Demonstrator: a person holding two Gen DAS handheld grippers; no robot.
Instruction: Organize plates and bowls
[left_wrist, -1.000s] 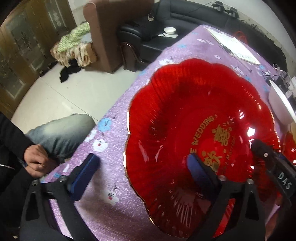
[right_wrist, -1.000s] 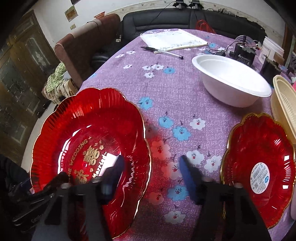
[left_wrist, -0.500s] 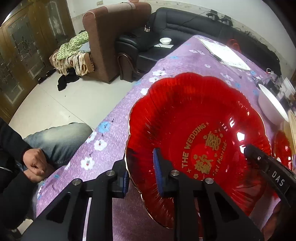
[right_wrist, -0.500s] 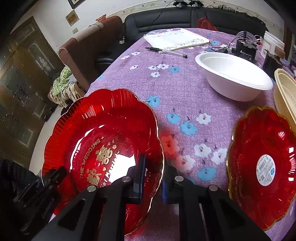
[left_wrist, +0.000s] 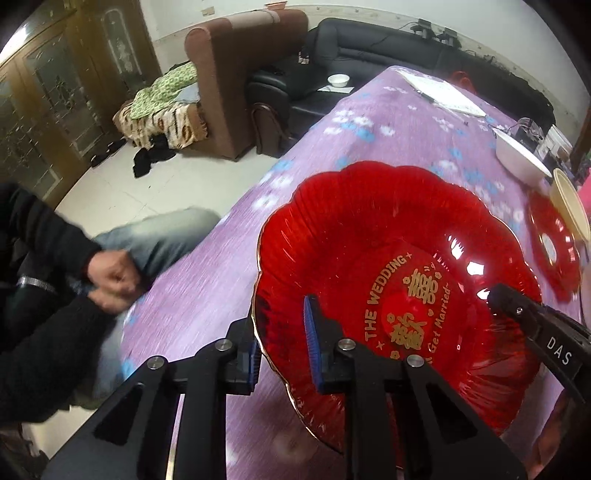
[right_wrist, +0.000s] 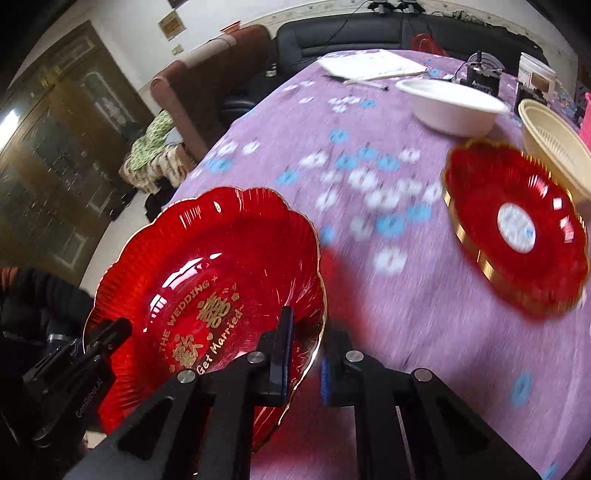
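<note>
Purple floral worktop (right_wrist: 369, 295) | both hand-held grippers, left (left_wrist: 282, 349) and right (right_wrist: 303, 350), clamping opposite rims of large red plate (left_wrist: 388, 240) | small red plate (right_wrist: 517, 229) lying near right edge

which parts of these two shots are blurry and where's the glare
Left wrist view: the tablecloth and seated person's hands smear with motion; the big red plate stays sharp, with white glare near its lettering. Right wrist view: the small red plate and tablecloth flowers streak; the big plate is crisp, with glints.
</note>
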